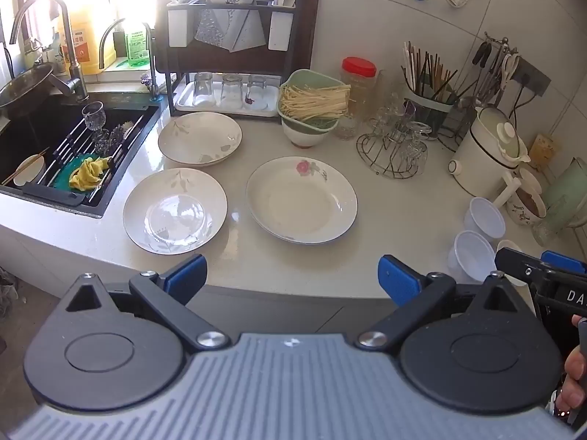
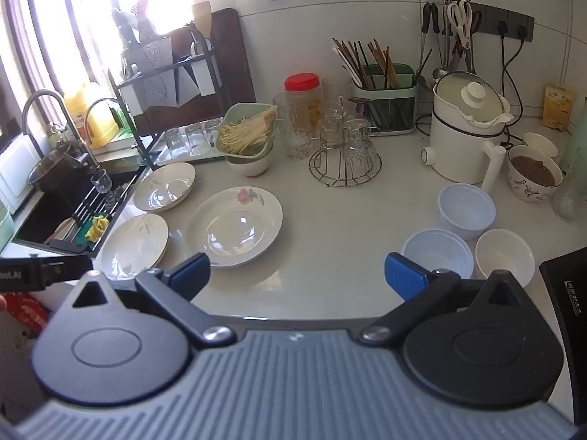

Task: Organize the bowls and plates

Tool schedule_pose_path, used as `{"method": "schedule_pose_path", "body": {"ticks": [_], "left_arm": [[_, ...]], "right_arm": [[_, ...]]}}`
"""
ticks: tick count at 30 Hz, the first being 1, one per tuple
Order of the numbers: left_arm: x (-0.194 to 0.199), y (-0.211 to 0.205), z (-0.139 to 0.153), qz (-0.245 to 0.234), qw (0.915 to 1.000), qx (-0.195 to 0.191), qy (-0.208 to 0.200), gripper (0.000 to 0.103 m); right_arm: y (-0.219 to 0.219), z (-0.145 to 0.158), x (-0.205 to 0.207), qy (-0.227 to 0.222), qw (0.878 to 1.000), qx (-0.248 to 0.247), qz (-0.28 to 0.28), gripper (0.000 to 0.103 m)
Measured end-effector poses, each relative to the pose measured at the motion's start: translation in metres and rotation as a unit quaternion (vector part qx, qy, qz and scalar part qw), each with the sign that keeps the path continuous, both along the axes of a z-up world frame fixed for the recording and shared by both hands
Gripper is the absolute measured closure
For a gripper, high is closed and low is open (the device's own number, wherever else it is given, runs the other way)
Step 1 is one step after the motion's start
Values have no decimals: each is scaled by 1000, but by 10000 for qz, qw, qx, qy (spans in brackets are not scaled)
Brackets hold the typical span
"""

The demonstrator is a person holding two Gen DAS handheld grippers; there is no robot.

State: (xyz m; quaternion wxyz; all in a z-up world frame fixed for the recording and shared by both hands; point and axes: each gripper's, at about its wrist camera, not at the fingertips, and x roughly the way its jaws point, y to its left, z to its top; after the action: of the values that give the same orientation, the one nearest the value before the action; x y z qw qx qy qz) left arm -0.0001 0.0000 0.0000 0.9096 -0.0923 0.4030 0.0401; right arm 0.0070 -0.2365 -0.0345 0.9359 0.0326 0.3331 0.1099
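Three shallow white plates lie on the pale counter: a rose-patterned plate (image 1: 301, 200) (image 2: 234, 226), a near leaf-patterned plate (image 1: 175, 209) (image 2: 135, 245) and a far leaf-patterned plate (image 1: 200, 138) (image 2: 164, 186) by the sink. Three small white bowls (image 2: 466, 211) (image 2: 436, 258) (image 2: 504, 256) stand at the counter's right front; two of them (image 1: 484, 217) (image 1: 471, 255) also show in the left wrist view. My left gripper (image 1: 291, 278) hovers open before the counter edge, holding nothing. My right gripper (image 2: 296, 275) hangs open above the front edge, between the plates and the bowls.
A black sink (image 1: 55, 139) with a rack, a glass and a yellow cloth lies at left. A dish rack (image 1: 234, 36) with upturned glasses stands behind. A green basket of noodles (image 1: 312, 101), a wire glass stand (image 2: 345, 161), a chopstick holder (image 2: 383, 106) and a white kettle (image 2: 466, 135) crowd the back.
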Motion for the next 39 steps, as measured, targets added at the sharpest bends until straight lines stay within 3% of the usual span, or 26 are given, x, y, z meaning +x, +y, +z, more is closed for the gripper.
{"method": "schedule_pose_path", "body": {"ticks": [7,13,39], "left_arm": [[-1,0,1,-21,10000,-18,25,2],[-8,5,15,57,9997,-30,-216,2],[-2,3,22,-86,9998,97,-157,2]], "right_arm": [[-1,1,3,2,10000,28,9,0],[3,1,-2,-13,10000,33,52,0],[5,8,1,-46,9999,-10,164,0]]}}
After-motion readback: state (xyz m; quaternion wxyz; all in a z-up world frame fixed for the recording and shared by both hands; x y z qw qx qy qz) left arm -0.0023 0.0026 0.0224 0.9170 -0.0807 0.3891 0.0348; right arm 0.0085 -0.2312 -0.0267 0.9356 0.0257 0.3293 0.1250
